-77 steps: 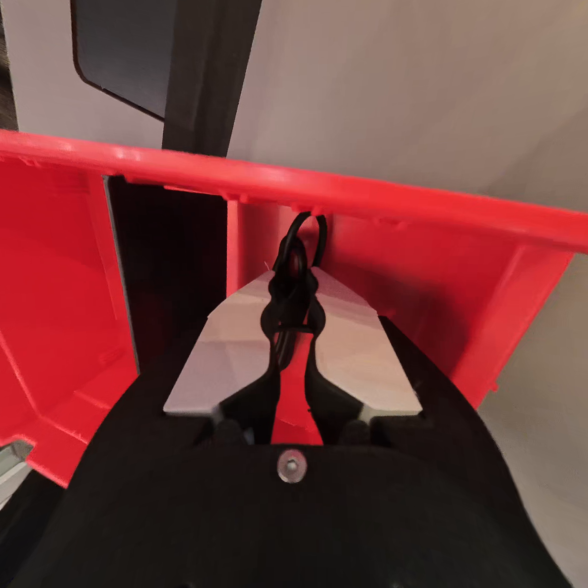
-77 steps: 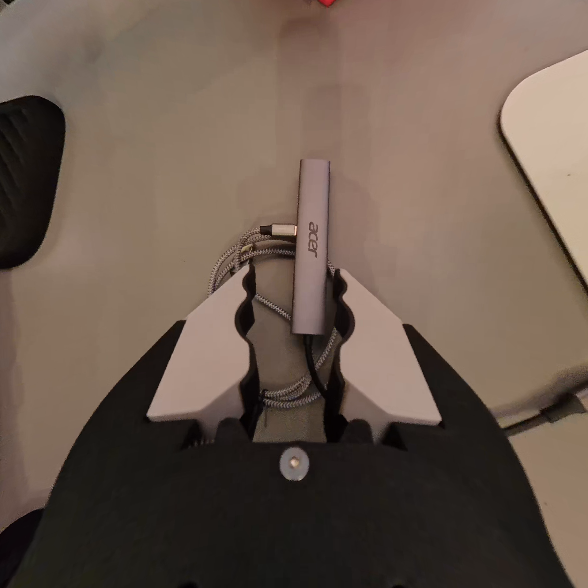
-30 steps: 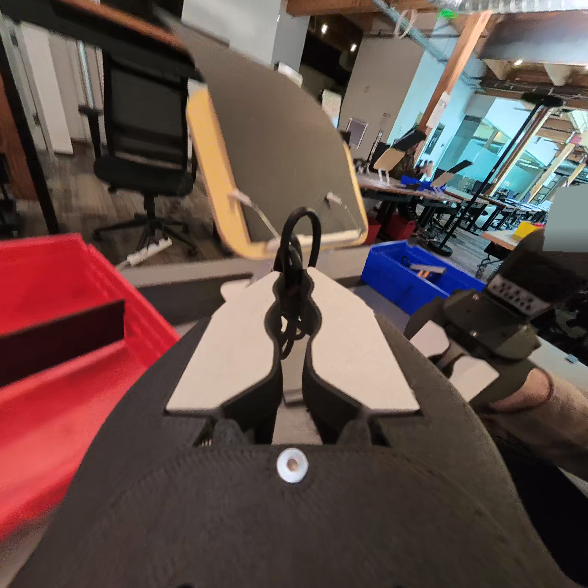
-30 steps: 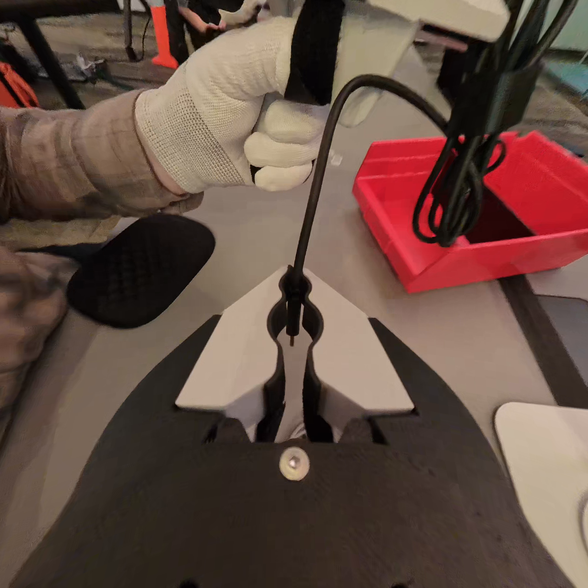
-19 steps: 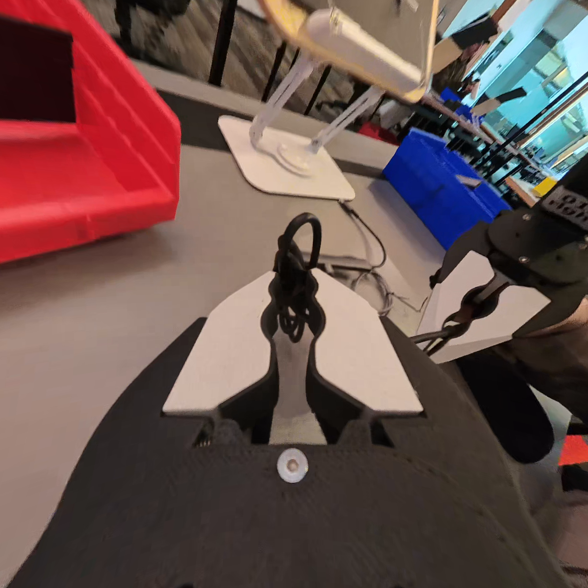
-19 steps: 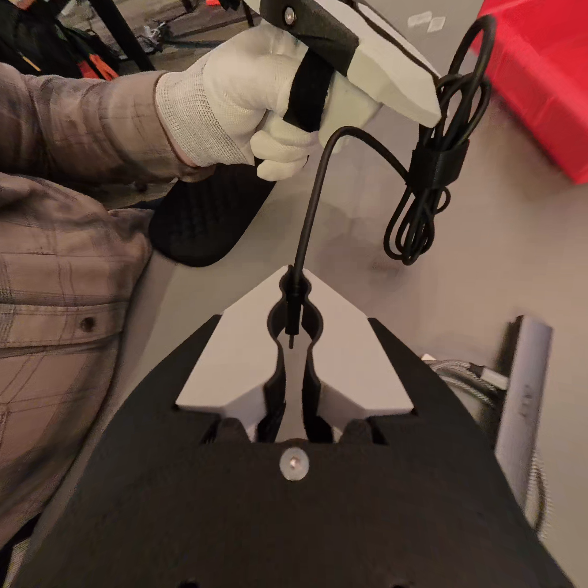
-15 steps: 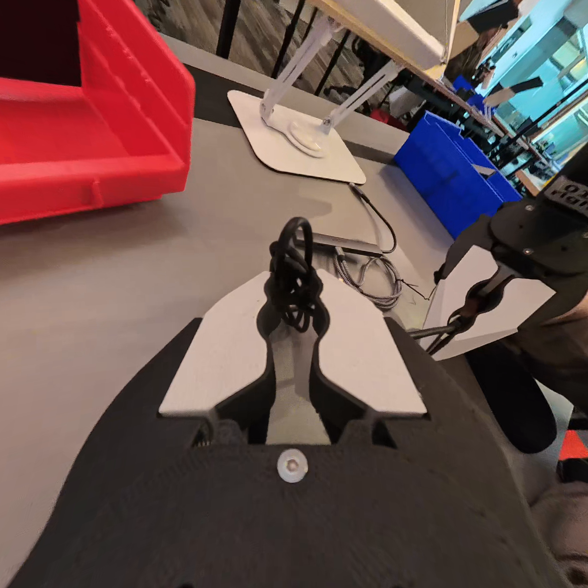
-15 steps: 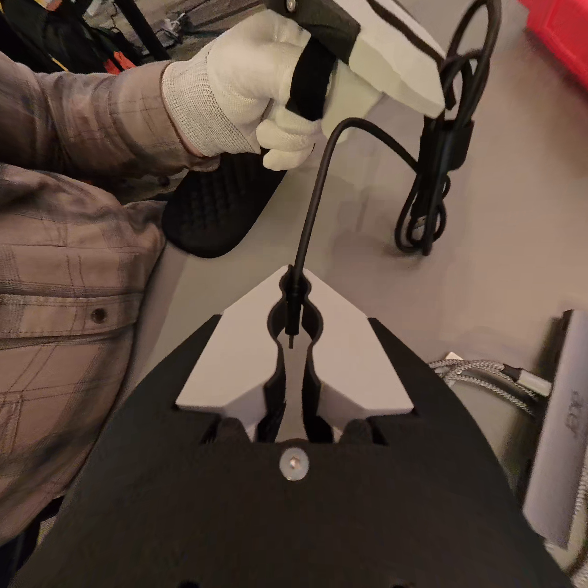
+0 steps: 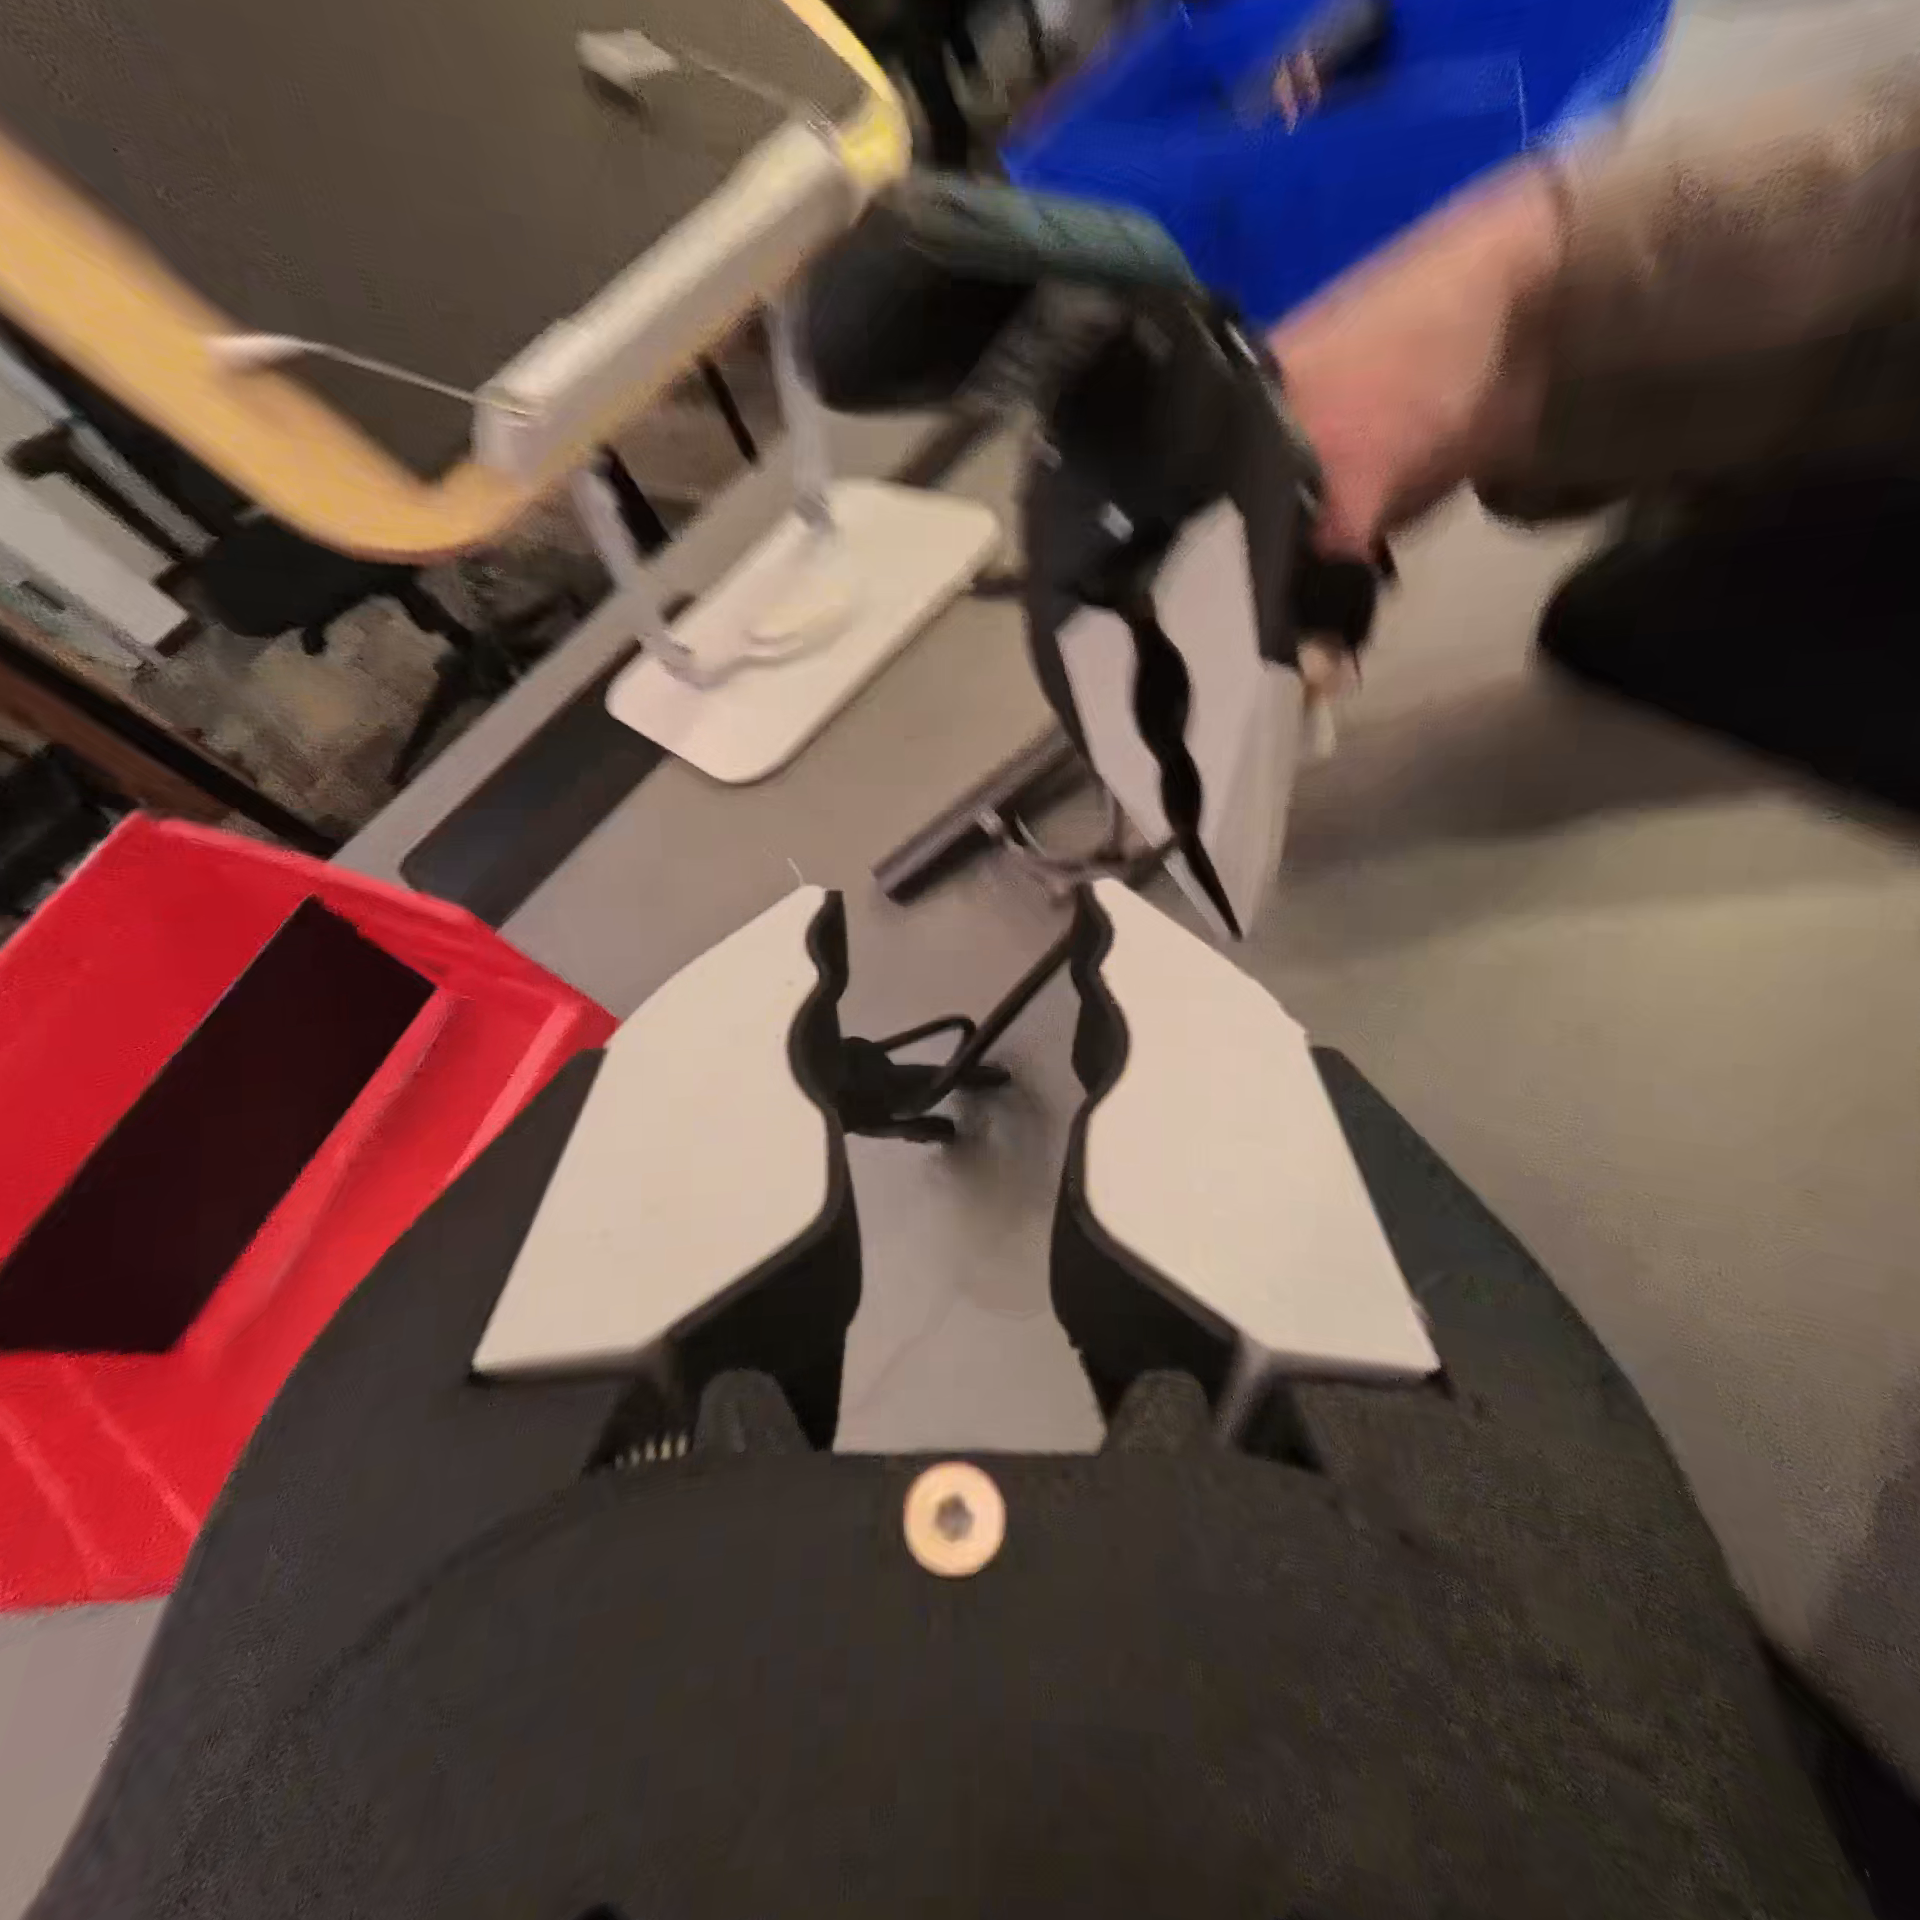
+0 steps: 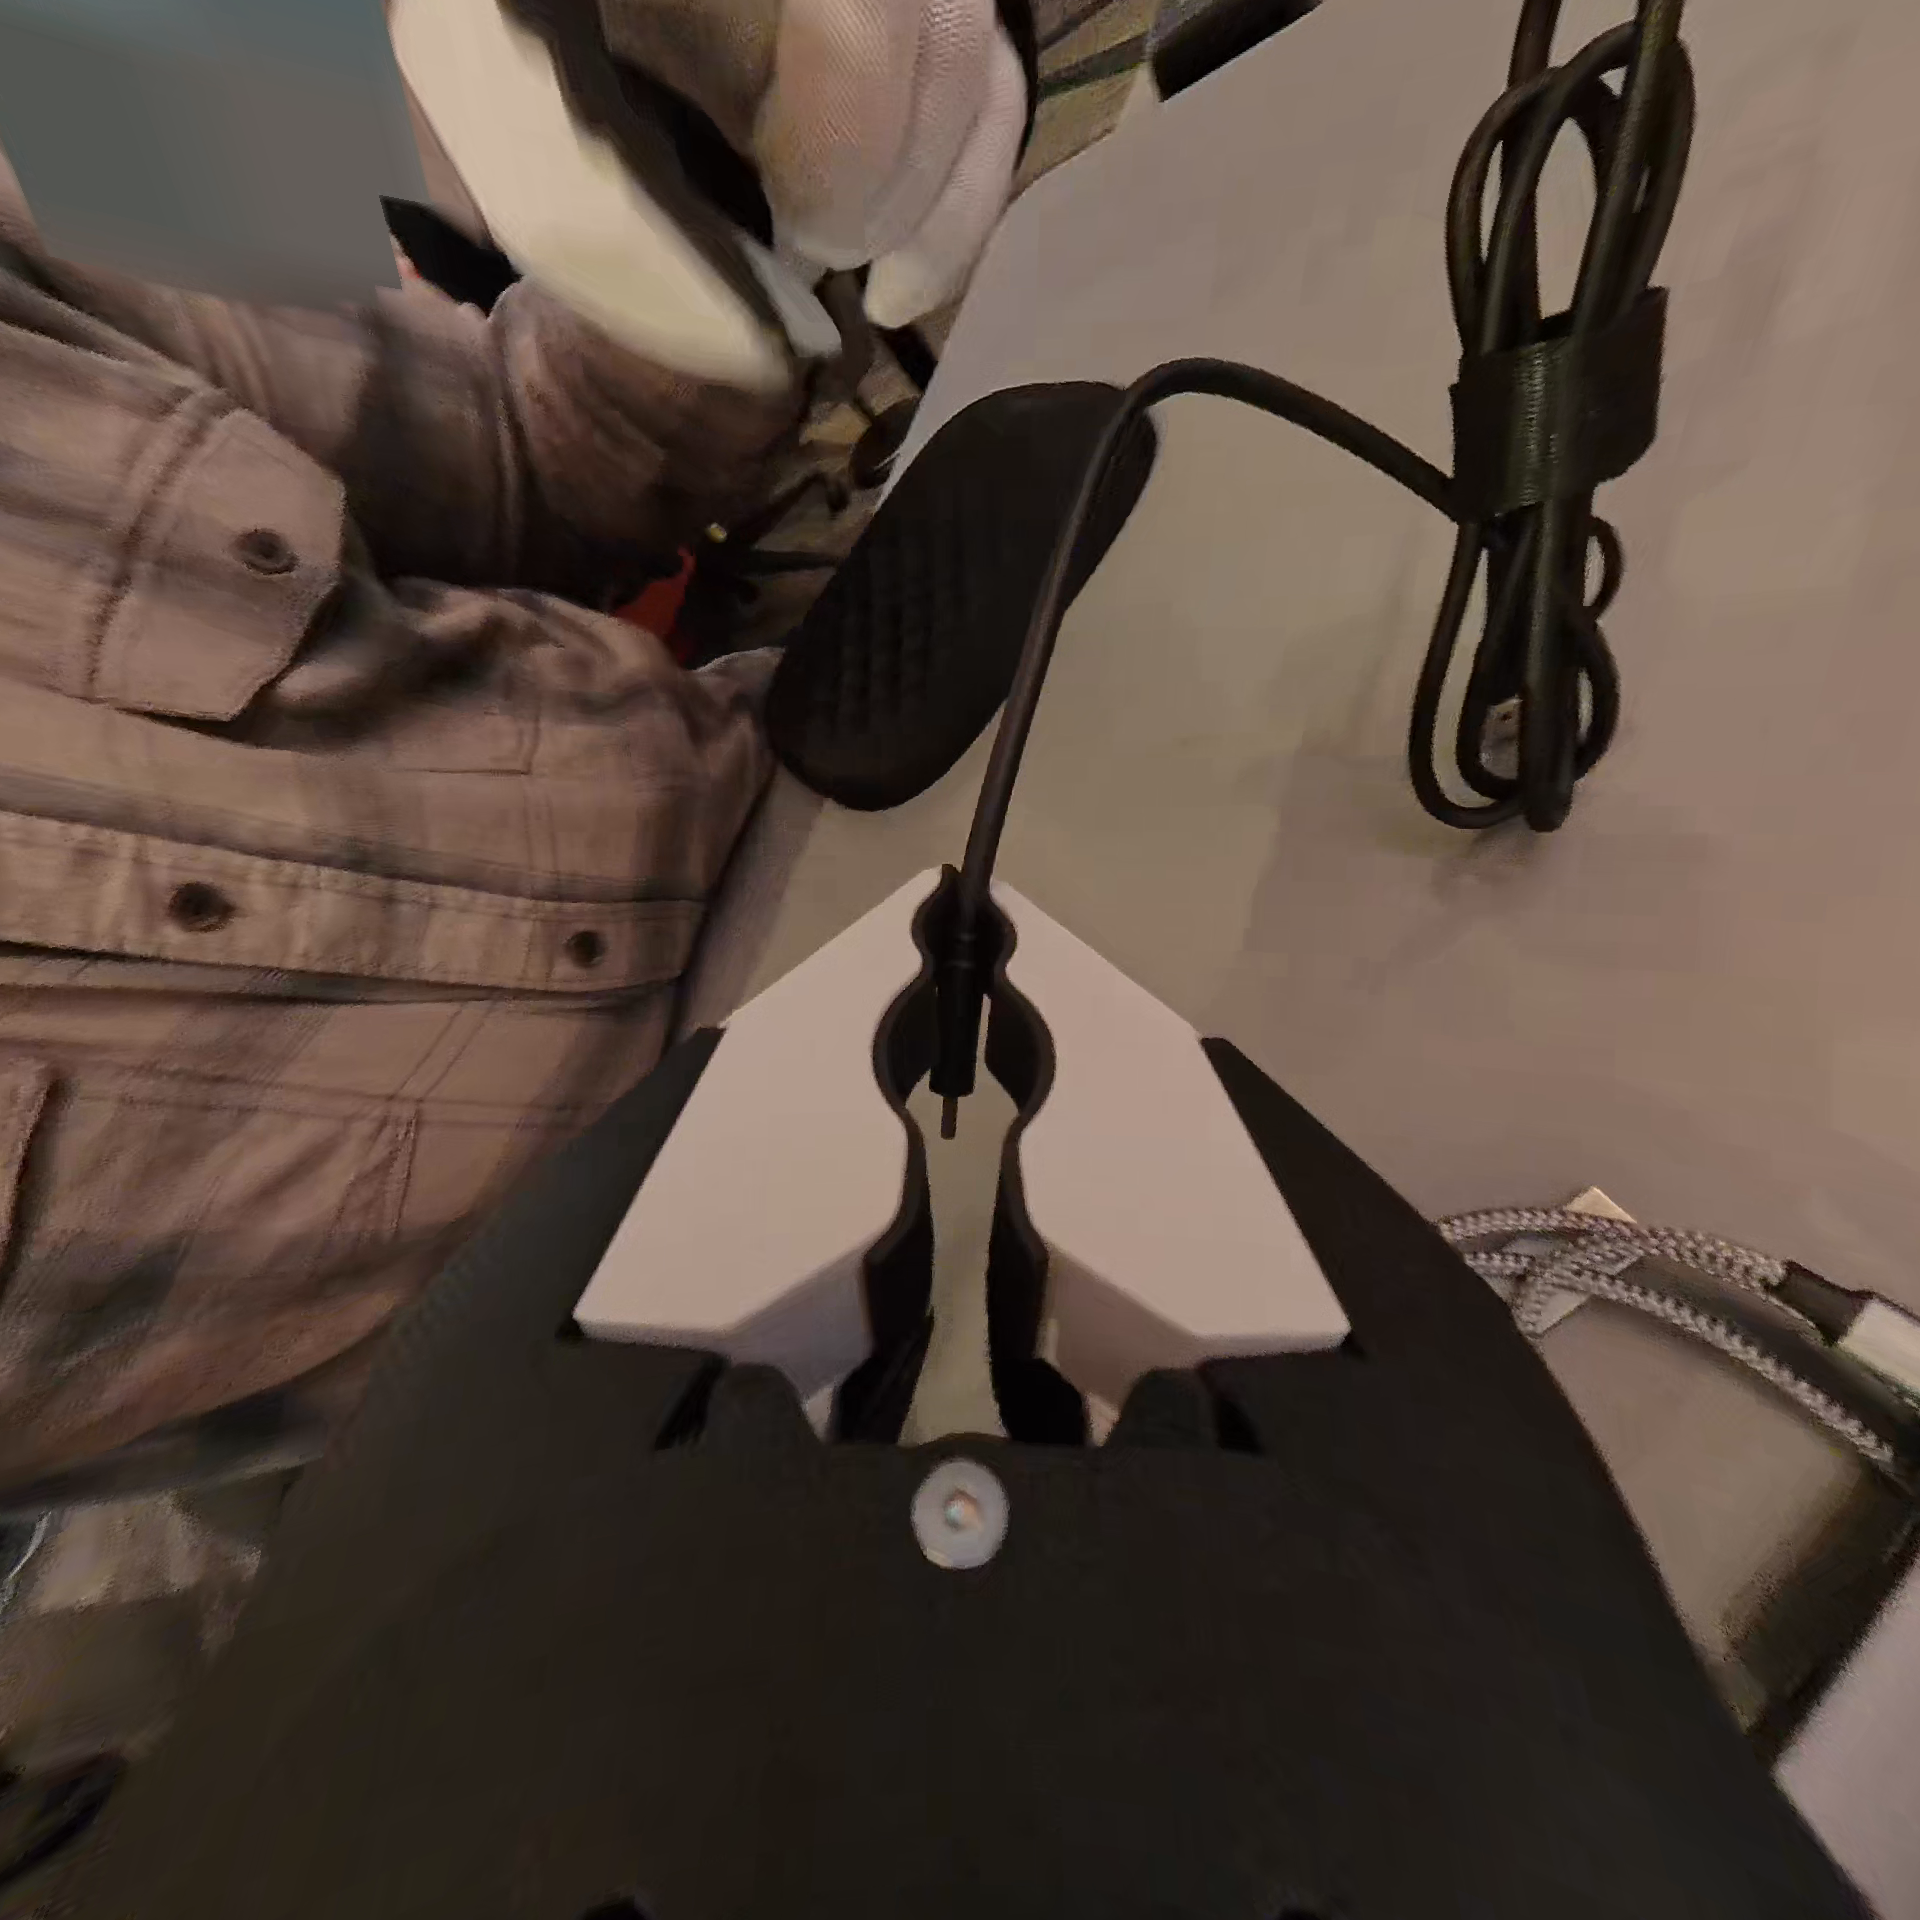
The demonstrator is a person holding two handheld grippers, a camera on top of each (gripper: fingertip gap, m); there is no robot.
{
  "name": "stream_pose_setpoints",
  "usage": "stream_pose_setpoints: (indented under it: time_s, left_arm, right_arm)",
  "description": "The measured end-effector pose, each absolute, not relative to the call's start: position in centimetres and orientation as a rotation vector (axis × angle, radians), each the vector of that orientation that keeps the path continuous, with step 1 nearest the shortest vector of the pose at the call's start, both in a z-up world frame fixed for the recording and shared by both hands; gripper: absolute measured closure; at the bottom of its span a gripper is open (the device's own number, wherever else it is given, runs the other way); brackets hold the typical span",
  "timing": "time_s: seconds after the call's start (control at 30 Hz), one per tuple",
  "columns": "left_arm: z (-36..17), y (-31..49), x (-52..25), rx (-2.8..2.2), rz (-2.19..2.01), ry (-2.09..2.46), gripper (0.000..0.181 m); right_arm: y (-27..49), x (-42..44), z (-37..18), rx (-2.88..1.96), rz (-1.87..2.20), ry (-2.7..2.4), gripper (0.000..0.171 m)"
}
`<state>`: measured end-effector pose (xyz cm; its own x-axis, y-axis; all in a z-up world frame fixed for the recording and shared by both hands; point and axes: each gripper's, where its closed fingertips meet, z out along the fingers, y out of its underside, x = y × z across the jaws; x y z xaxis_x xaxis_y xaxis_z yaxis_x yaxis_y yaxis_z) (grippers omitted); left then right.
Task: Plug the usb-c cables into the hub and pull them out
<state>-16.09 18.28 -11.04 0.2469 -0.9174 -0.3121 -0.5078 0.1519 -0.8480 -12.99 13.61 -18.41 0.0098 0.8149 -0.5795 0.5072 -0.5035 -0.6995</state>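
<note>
Pinching the plug (image 10: 954, 1023) of the black cable (image 10: 1527, 436) near its tip, the right gripper (image 10: 961, 935) has its jaws clamped on it, metal end pointing back toward the camera. From there the cable arcs up and right to its strapped bundle, which lies on the grey surface (image 10: 1299, 935) well ahead. The hub (image 9: 961, 831), a dark slim bar, lies on the surface just beyond the left gripper (image 9: 956, 914); in the right wrist view only a grey edge at the lower right may be it, beside a braided cable (image 10: 1621, 1278) that I cannot tell is plugged in or not. The left gripper hovers with jaws apart and empty, the bundle visible between them.

The step in hand looks like bringing the plug to a port. To do it well, I would turn the right gripper so the plug's metal end faces the hub's side and lines up flat with the slot before pushing. The left gripper is free to close on the hub and keep it from sliding. The bundle's weight may tug on the plug, so slack should be kept. A red bin (image 9: 208, 1091) sits at the left, a white stand (image 9: 810, 634) farther back.
</note>
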Motion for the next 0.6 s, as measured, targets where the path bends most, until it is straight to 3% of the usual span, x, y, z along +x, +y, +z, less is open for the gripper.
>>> stream_pose_setpoints:
  time_s: [0.1, 0.2, 0.33, 0.37, 0.4, 0.47, 0.6]
  left_arm:
    - [-15.5, 17.5, -14.4, -1.514, -0.281, 1.696, 0.145]
    - [-17.8, 17.4, -13.7, -1.530, -0.267, 1.775, 0.174]
    - [-18.1, 18.0, -13.5, -1.606, -0.340, 1.701, 0.177]
    - [-18.1, 18.0, -13.5, -1.636, -0.370, 1.681, 0.177]
    - [-18.1, 18.1, -13.7, -1.671, -0.408, 1.662, 0.177]
    - [-18.0, 18.4, -13.9, -1.741, -0.497, 1.592, 0.177]
    - [-17.5, 18.8, -14.4, -1.853, -0.661, 1.445, 0.177]
  right_arm:
    - [13.4, -13.0, -18.1, -1.986, 1.525, -1.429, 0.171]
    - [13.5, -13.0, -18.0, -1.982, 1.516, -1.464, 0.171]
    - [15.4, -12.8, -17.9, -1.960, 1.390, -1.399, 0.171]
    - [16.0, -12.8, -17.7, -1.948, 1.324, -1.383, 0.165]
    - [16.6, -12.6, -17.5, -1.934, 1.243, -1.367, 0.145]
    - [17.7, -11.9, -17.6, -1.931, 1.029, -1.382, 0.124]
    - [18.8, -10.9, -17.0, -1.816, 0.682, -1.443, 0.114]
